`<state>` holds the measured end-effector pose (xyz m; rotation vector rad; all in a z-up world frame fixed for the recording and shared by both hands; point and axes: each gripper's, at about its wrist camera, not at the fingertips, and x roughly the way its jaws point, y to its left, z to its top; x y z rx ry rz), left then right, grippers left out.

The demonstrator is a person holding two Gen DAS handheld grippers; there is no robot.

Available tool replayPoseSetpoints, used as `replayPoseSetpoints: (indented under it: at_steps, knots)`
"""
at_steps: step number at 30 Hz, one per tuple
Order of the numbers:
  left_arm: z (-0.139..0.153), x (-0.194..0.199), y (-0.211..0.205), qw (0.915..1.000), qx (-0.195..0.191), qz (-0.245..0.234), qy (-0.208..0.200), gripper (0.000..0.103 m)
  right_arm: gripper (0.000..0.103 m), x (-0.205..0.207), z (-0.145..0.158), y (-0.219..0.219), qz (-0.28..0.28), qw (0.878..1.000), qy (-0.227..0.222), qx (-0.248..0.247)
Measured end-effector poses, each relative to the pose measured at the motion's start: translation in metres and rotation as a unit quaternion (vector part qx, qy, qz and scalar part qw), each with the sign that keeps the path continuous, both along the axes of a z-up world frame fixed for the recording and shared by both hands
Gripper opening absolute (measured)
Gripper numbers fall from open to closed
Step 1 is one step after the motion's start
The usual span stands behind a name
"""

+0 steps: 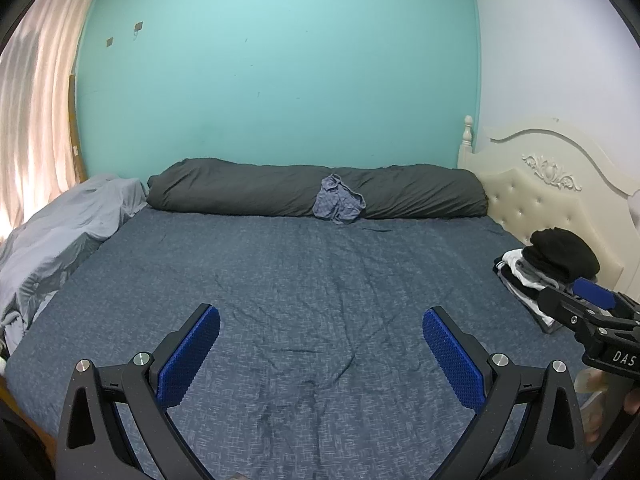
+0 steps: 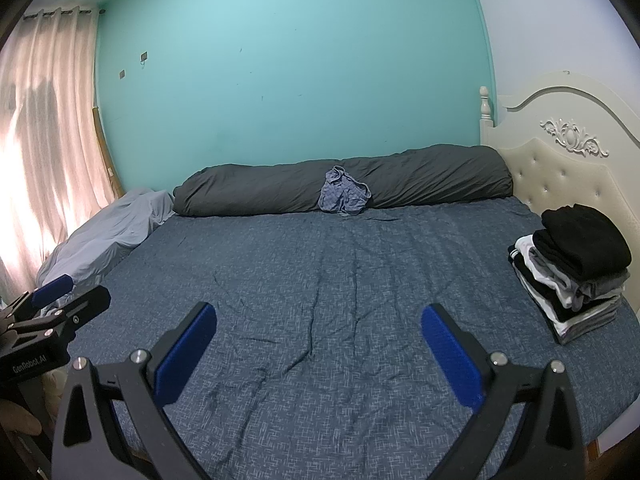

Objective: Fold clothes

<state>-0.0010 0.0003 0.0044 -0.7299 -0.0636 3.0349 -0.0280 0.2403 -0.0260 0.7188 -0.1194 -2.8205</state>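
Both grippers (image 1: 321, 354) (image 2: 319, 350) gape empty above the bed (image 2: 340, 280).

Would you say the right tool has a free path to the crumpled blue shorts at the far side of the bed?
Probably yes. The right tool is open and holds nothing, and only bare bedsheet lies between it and the blue shorts, which rest against the dark rolled duvet. The shorts are far off, so a long reach across looks needed.
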Motion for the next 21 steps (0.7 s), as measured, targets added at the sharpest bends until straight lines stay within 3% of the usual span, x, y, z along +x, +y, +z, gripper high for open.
replayPoseSetpoints:
  at_steps: [21]
  knots:
    - [-0.0019, -0.0005, -0.0007, 1.0, -0.001, -0.002, 0.0, 0.103, 0.103, -0.0004, -0.0024, 0.0003, 0.0, 1.0, -0.002, 0.0]
